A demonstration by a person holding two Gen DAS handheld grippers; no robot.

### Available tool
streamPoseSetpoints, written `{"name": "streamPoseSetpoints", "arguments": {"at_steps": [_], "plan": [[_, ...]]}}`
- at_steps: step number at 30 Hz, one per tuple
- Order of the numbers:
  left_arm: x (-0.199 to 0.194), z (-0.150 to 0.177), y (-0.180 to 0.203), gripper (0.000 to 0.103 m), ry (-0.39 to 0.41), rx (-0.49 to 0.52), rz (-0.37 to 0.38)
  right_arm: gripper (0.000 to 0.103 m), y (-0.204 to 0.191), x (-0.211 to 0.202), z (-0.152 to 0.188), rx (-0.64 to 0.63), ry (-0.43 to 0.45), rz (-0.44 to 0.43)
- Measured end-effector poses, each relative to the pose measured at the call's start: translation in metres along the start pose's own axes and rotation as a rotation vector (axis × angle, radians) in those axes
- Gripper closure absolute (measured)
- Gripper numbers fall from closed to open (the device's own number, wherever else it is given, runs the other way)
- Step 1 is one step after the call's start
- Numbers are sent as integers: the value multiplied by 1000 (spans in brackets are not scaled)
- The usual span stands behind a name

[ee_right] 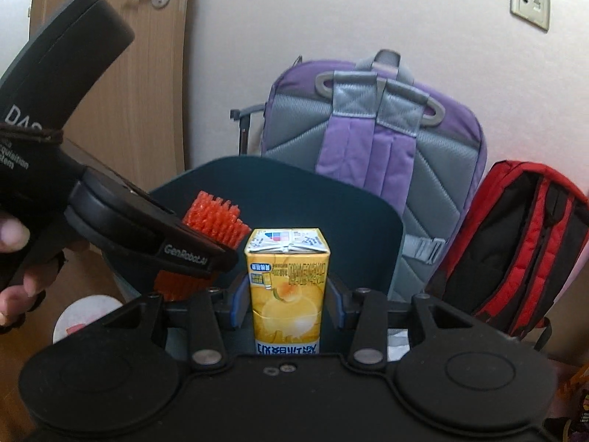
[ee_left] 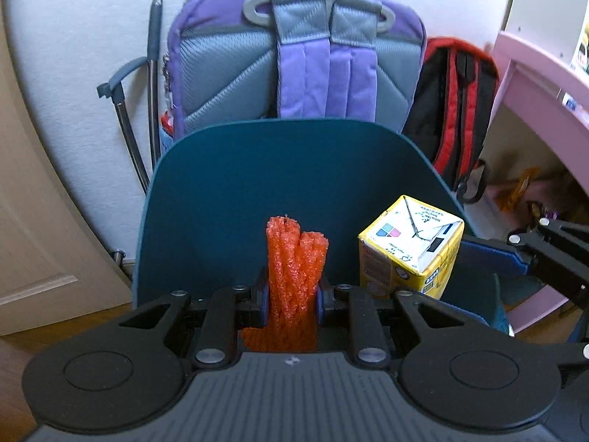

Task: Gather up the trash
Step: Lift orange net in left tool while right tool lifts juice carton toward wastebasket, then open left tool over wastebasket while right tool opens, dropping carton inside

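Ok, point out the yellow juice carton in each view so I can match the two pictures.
Left wrist: carton sits at lower right, tilted, right of the orange netting that the left hand-held gripper clamps.
Right wrist: carton stands upright at centre, between the right hand-held gripper's fingers.
Shared landmark: the purple backpack behind the dark blue panel.

Both wrist views face the wall closely, sharing the purple backpack [ee_left: 294,59] [ee_right: 371,129].

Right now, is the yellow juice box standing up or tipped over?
Standing up. The yellow juice box has its folded top uppermost, held between the right gripper fingers.
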State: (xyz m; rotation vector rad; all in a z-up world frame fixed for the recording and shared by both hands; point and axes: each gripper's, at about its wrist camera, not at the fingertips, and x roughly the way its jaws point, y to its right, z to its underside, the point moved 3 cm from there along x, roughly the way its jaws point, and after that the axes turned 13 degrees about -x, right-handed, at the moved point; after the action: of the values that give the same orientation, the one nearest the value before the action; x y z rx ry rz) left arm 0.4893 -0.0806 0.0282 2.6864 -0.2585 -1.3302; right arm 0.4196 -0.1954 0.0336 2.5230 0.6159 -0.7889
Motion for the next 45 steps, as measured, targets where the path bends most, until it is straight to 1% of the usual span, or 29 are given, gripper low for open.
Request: {"name": "streamPoseSetpoints", "arguments": {"at_steps": [4,8,12,14,16,17,18,20,22,24,33,35,37,39,40,41,42,45], "plan": [[9,-1,2,81,-42,22,11,61,3,7,0,2,-36,-19],[17,1,5,81,-68,51,-3,61,4,11,2,10,-65,-35],[23,4,7,80,-88,54,-8,59,4,14,5,16,-82,-39],[24,5,8,73,-102,49,3,59,6,15,6,25,-81,-44],[24,6,8,69,-101,50,-2,59,8,16,7,34,-87,-45],[25,6,8,62,-99,49,-7,59,8,15,8,38,-88,-45],[25,7,7,58,-96,47,-18,59,9,15,8,38,-89,-43],[24,7,4,44,-85,43,-37,59,12,15,10,42,-94,-45],[24,6,0,40,-84,28,-27,59,14,15,10,48,-99,-52],[22,7,-1,40,-79,21,-12,59,14,14,10,40,-99,-57],[15,10,2,39,-70,20,2,57,14,9,10,21,-125,-69],[11,10,3,36,-63,15,7,57,13,6,10,12,-124,-58],[6,10,3,34,-58,6,28,57,14,3,9,17,-125,-54],[1,11,4,33,-49,1,38,56,15,-2,8,22,-116,-53],[-3,11,4,31,-42,-2,37,56,15,-5,8,24,-112,-53],[-6,11,4,25,-39,-9,31,56,15,-8,8,27,-105,-49],[-9,12,3,23,-35,-16,30,56,15,-12,8,29,-99,-44],[-24,14,3,23,-14,-21,47,56,14,-26,8,36,-79,-38]]}}
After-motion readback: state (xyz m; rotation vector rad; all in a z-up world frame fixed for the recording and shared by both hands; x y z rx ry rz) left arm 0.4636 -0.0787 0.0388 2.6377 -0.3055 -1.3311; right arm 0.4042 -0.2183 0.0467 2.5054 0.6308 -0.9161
